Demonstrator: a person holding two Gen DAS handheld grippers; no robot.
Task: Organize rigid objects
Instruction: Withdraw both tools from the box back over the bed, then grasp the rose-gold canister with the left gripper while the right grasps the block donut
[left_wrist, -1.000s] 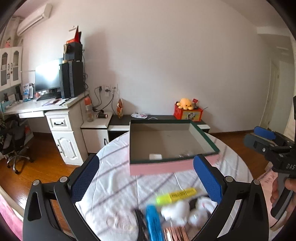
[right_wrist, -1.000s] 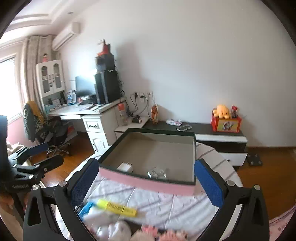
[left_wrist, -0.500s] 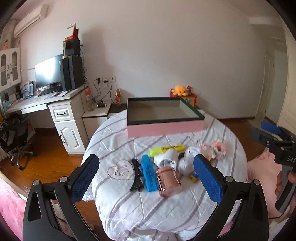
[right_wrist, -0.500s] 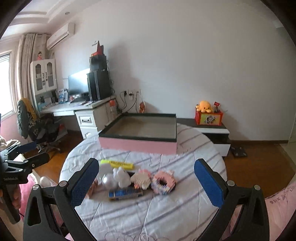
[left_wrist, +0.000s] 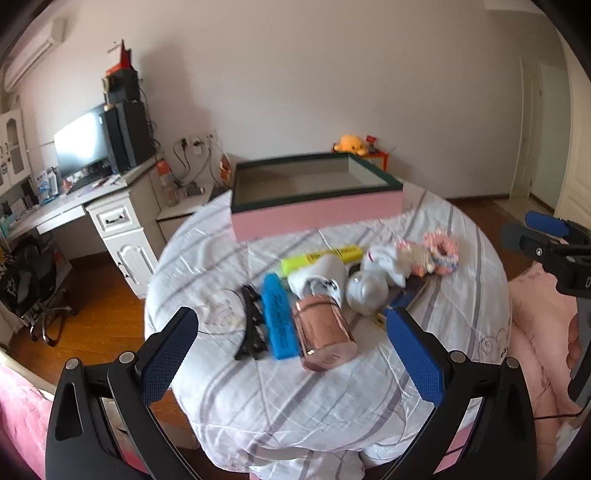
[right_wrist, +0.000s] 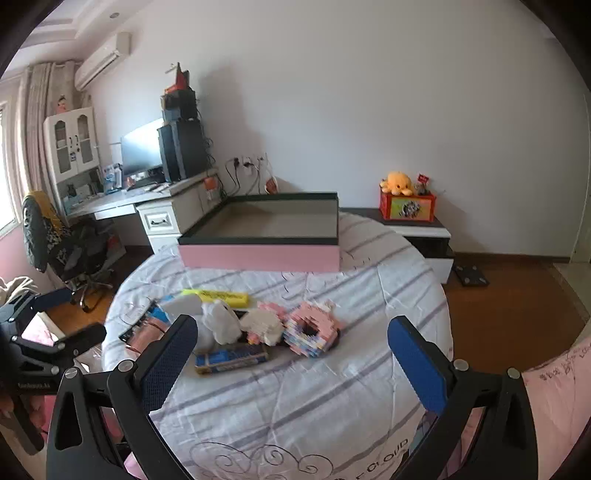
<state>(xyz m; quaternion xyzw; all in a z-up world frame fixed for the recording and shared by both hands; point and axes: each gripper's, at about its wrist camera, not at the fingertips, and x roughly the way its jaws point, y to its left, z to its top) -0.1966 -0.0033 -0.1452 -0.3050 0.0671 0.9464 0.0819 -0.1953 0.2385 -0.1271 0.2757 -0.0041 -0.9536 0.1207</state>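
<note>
A pink box with a dark green rim (left_wrist: 317, 212) (right_wrist: 260, 254) stands at the far side of a round table (left_wrist: 332, 387). Nearer lies a cluster: a yellow highlighter (left_wrist: 321, 256) (right_wrist: 218, 295), a blue marker (left_wrist: 279, 321), a black clip (left_wrist: 253, 326), a rose-gold cylinder (left_wrist: 323, 336), white items (left_wrist: 365, 288), a pink block ring (right_wrist: 312, 330) and a blue flat pack (right_wrist: 231, 358). My left gripper (left_wrist: 291, 358) is open and empty, just short of the cylinder. My right gripper (right_wrist: 291, 365) is open and empty, near the table's front.
A white desk with a monitor and speakers (right_wrist: 162, 155) stands at the left, with an office chair (right_wrist: 55, 236) beside it. A low cabinet holds a red box with a yellow plush (right_wrist: 406, 199). Wooden floor surrounds the table; pink bedding (right_wrist: 554, 398) lies at the right.
Both grippers have pulled back from over the box toward the near side of the table. The object cluster has come into full view. Both stay open and empty.
</note>
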